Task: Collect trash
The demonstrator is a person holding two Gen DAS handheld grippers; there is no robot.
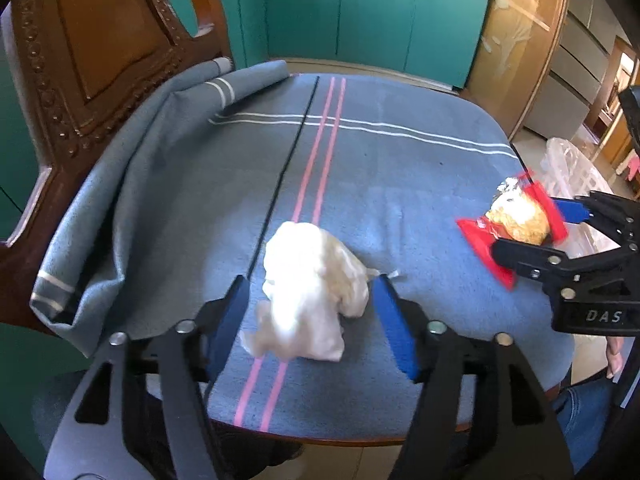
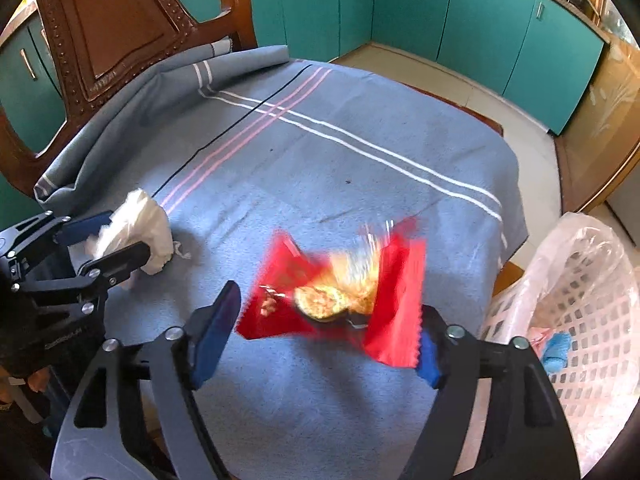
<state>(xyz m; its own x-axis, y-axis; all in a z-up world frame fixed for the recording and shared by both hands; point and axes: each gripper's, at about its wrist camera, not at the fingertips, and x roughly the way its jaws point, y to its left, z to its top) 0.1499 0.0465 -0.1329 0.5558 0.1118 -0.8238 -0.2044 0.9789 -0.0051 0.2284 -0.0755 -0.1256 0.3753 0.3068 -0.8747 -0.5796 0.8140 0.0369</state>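
A crumpled white tissue wad (image 1: 310,292) lies on the blue cloth between the open fingers of my left gripper (image 1: 310,312); the pads stand beside it, apart from it. It also shows in the right wrist view (image 2: 136,232). A red snack wrapper (image 2: 340,292) with a yellow-gold picture lies between the open fingers of my right gripper (image 2: 328,328), blurred by motion, one edge over the right pad. In the left wrist view the wrapper (image 1: 516,224) sits near the table's right edge with the right gripper (image 1: 536,228) around it.
The blue striped cloth (image 2: 320,160) covers a small table. A carved wooden chair (image 1: 92,60) stands at the far left. A white plastic basket (image 2: 580,308) lined with a clear bag stands right of the table, with blue and pink trash inside. Teal cabinets (image 1: 360,12) stand behind.
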